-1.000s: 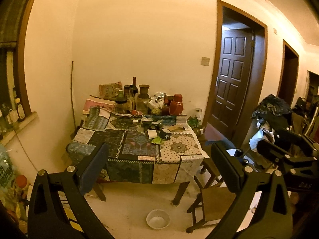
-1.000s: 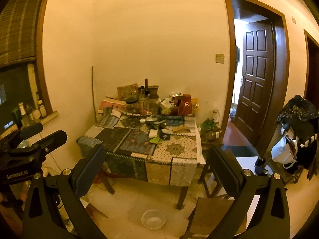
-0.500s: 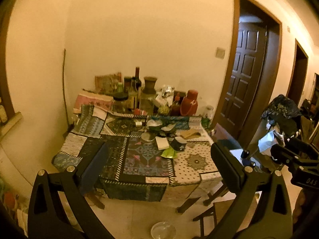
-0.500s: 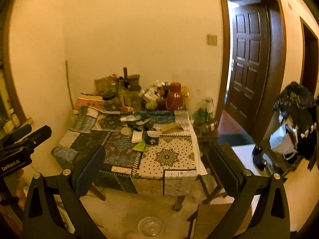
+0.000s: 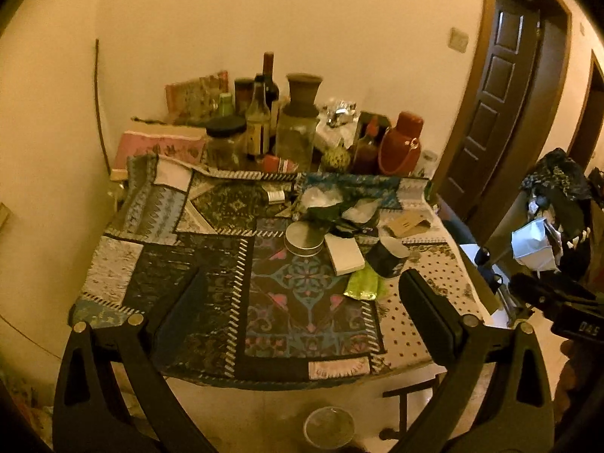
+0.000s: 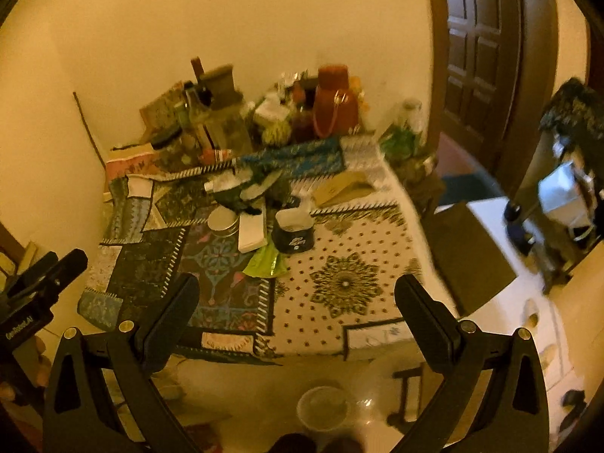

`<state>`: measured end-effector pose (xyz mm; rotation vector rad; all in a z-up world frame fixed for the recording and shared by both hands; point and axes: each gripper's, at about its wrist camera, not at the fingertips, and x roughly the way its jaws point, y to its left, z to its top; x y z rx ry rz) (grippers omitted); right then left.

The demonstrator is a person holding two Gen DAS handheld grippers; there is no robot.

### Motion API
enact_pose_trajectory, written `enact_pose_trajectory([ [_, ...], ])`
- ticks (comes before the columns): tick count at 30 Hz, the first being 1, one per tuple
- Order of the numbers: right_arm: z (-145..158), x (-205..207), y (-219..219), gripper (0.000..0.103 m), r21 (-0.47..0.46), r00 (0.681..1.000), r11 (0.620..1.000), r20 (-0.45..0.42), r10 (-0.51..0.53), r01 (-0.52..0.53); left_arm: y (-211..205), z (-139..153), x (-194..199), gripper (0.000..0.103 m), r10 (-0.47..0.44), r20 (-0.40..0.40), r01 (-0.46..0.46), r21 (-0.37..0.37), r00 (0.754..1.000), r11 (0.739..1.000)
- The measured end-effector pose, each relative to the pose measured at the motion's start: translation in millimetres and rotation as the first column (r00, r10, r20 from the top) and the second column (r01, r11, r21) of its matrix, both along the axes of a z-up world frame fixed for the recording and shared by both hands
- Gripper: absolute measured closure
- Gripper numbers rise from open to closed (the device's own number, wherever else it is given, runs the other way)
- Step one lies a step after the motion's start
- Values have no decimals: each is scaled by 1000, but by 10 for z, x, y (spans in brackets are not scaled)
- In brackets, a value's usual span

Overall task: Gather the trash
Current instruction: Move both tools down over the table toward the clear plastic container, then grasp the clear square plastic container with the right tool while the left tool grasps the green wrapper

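Litter lies mid-table on a patchwork cloth (image 5: 211, 287): a green wrapper (image 5: 363, 284) (image 6: 266, 262), a dark paper cup (image 5: 388, 258) (image 6: 293, 232), a white box (image 5: 344, 253) (image 6: 252, 231), a round tin (image 5: 304, 238) (image 6: 223, 222), crumpled wrappers (image 5: 339, 209) and brown card (image 5: 409, 223) (image 6: 345, 185). My left gripper (image 5: 302, 307) hangs open over the table's near edge, nothing between its fingers. My right gripper (image 6: 296, 309) is open too, short of the green wrapper and cup. The other gripper shows at each view's edge.
Bottles, jars (image 5: 296, 120) and a red jug (image 5: 401, 145) (image 6: 335, 104) crowd the table's back by the wall. A pale bowl (image 5: 328, 427) (image 6: 321, 407) sits on the floor under the near edge. A stool (image 6: 468, 255) and a dark door (image 5: 498, 94) stand right.
Both grippers have come closer to the table and now look down on it from above; the litter fills more of each view. Both stay open.
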<state>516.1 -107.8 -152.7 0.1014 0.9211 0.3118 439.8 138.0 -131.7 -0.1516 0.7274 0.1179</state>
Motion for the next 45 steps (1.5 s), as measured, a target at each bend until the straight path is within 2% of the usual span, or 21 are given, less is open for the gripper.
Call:
enact_pose_trajectory([
  [6, -447, 689, 157, 0, 35, 989, 997, -123, 76, -72, -24, -331, 490, 1, 40, -96, -42, -24, 995, 999],
  [13, -1003, 1513, 386, 3, 71, 939, 977, -267, 215, -203, -85, -718, 948, 1, 106, -201, -117, -46, 974, 992],
  [19, -1317, 1859, 558, 21, 78, 886, 946, -333, 321, -314, -182, -1144, 1271, 1, 82, -291, -115, -98, 953, 988],
  [23, -1450, 1929, 603, 44, 84, 846, 924, -378, 375, -372, -277, -1409, 1441, 6, 36, -342, -91, -146, 939, 985],
  [24, -1460, 1932, 589, 46, 91, 839, 919, -381, 388, -383, -313, -1474, 1488, 7, 15, -355, -77, -161, 935, 984],
  [28, -1375, 1935, 484, 46, 64, 859, 920, -338, 385, -387, -430, -1660, 1614, 12, -47, -378, -35, -207, 925, 978],
  [30, -1308, 1933, 380, 46, 62, 870, 925, -321, 374, -375, -522, -1762, 1704, 17, -91, -398, 0, -225, 913, 974],
  [35, -1219, 1946, 130, 46, 69, 885, 941, -321, 336, -332, -732, -1942, 1897, 30, -143, -442, 56, -205, 886, 977],
  [37, -1190, 1917, 85, 46, 56, 891, 944, -317, 325, -324, -813, -1955, 1943, 31, -138, -438, 70, -167, 888, 983],
  [43, -1132, 1797, -24, 46, 27, 907, 954, -303, 292, -298, -938, -1976, 2007, 51, -132, -442, 106, -84, 887, 991],
  [45, -1099, 1756, -25, 46, 24, 914, 959, -296, 277, -282, -929, -1964, 1993, 69, -154, -447, 120, -104, 881, 987],
])
